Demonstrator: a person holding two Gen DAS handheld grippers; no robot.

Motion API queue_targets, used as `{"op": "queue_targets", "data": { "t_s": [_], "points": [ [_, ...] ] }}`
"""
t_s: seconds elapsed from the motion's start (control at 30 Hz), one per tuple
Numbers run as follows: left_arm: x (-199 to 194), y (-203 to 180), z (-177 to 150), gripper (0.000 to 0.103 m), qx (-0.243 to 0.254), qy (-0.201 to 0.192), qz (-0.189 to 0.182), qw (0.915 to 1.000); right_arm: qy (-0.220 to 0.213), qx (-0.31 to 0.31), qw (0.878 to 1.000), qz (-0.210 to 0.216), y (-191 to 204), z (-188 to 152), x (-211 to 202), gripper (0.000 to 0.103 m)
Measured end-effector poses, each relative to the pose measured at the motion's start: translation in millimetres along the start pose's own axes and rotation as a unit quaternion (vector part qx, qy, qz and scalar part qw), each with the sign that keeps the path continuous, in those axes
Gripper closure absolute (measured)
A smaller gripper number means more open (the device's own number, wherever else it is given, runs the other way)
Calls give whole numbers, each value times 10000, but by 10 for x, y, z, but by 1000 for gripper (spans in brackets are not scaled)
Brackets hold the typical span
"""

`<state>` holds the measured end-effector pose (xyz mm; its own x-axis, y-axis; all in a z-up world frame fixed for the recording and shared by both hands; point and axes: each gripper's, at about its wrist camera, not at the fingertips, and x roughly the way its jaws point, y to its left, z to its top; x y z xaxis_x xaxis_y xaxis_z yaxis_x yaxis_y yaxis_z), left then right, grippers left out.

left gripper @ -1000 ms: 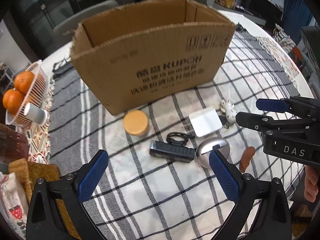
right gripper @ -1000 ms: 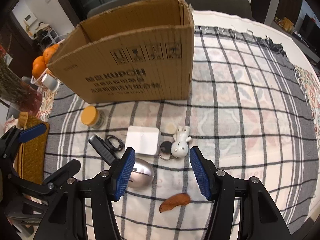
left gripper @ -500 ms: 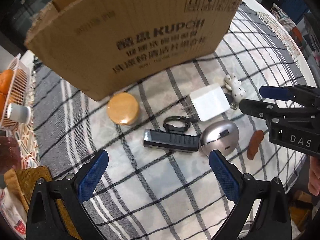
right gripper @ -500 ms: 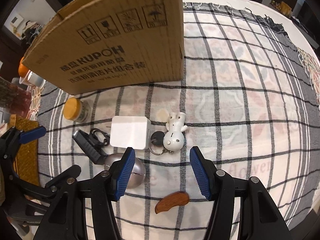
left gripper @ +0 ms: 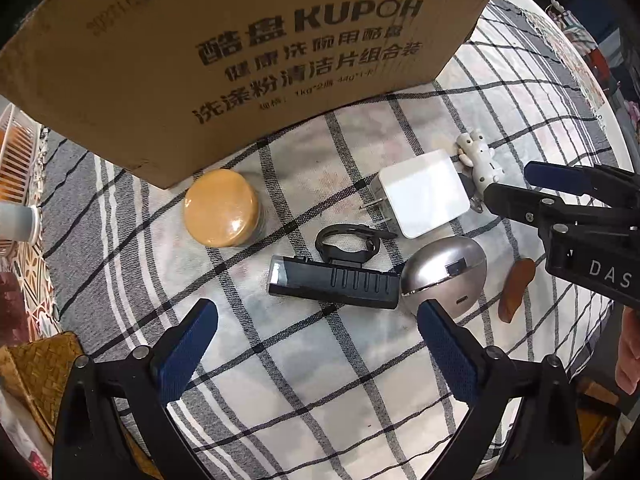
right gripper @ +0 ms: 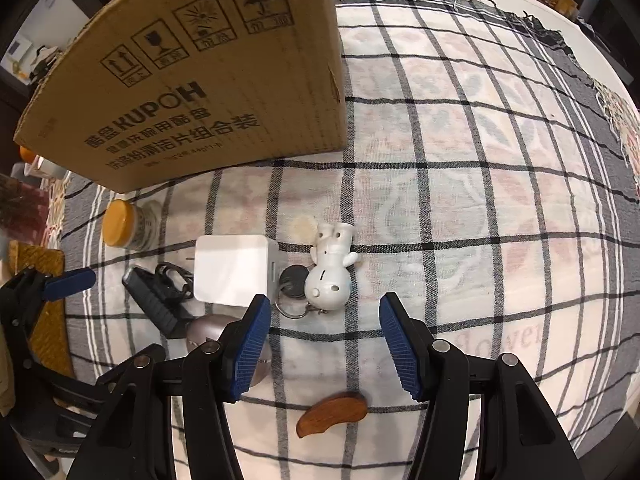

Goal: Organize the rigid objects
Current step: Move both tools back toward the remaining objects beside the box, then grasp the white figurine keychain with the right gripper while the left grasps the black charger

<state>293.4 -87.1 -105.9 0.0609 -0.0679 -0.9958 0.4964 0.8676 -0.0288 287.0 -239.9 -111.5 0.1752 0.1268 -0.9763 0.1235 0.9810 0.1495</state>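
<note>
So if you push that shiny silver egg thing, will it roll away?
Probably it would wobble or roll a little: the silver egg-shaped gadget has a rounded, domed body. Its smooth metallic shell looks slippery, so the fingers might slide off. It touches the black bike light, which may stop it rolling that way.

Left gripper point(left gripper: 316, 334) jaws spread above black bike light point(left gripper: 334, 287), silver egg-shaped case point(left gripper: 444, 274) alongside

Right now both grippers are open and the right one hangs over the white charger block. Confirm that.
Not quite. Both are open, but the right wrist view shows the right gripper over the white figurine keychain; the white charger block lies to its left.
</note>
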Motion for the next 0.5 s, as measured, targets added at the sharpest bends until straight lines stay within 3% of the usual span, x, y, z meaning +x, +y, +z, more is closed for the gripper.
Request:
{"op": "queue_targets", "data": {
  "t_s": [0.5],
  "points": [
    [256,69,108,9,-234,163,-136,9995,7,8,10000,-71,2,100,127,47]
  ]
}}
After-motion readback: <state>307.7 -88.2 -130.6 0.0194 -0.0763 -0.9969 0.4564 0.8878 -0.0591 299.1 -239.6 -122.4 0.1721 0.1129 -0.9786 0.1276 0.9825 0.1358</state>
